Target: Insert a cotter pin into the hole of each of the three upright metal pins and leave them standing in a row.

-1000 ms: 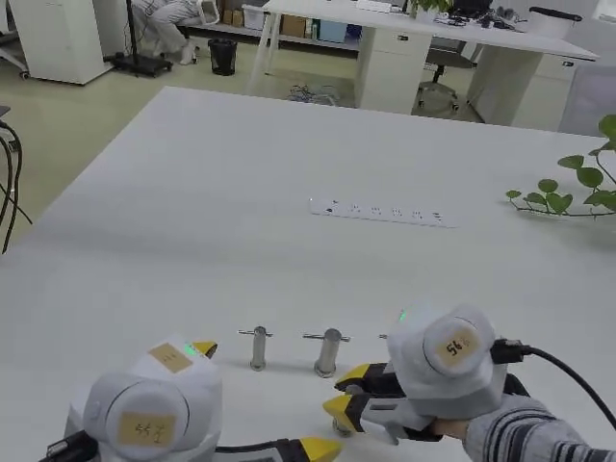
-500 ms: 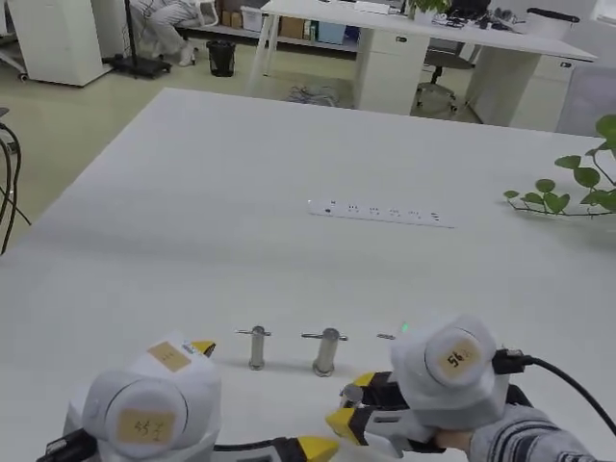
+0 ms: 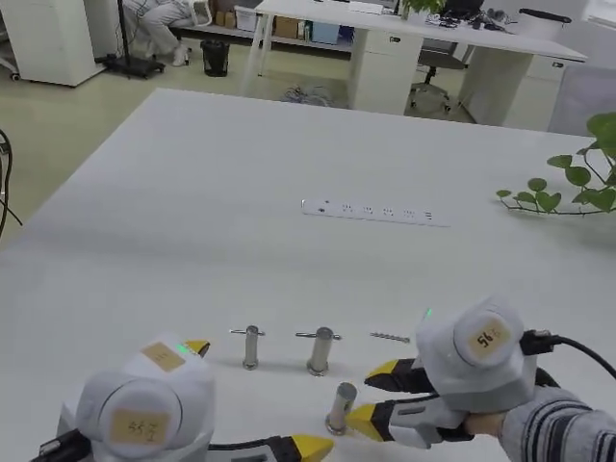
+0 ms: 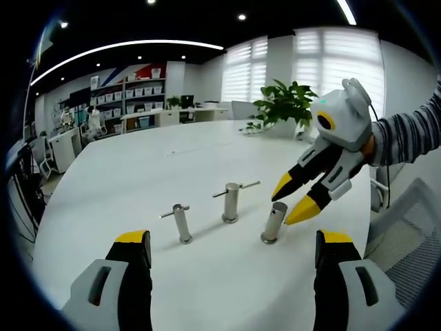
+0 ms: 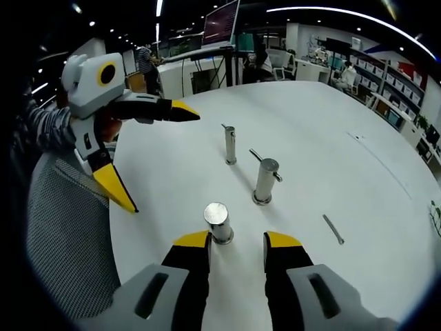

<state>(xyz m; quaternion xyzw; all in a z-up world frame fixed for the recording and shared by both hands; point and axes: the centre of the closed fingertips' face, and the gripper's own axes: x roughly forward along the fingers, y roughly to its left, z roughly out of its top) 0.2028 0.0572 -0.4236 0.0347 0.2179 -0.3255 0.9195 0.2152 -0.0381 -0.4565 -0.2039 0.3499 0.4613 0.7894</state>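
1. Head view: white workbench; left gripper spread wide, holding nothing.
2. Right gripper, jaws spread, faces bare upright steel pin just ahead.
3. Loose thin cotter pin lies flat right of those jaws, nearer this gripper.

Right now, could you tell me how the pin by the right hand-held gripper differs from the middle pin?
The middle pin carries a cotter pin; the near pin has none. The near pin stands out of line, at the right hand-held gripper; the middle pin stands in the row. Both are upright.
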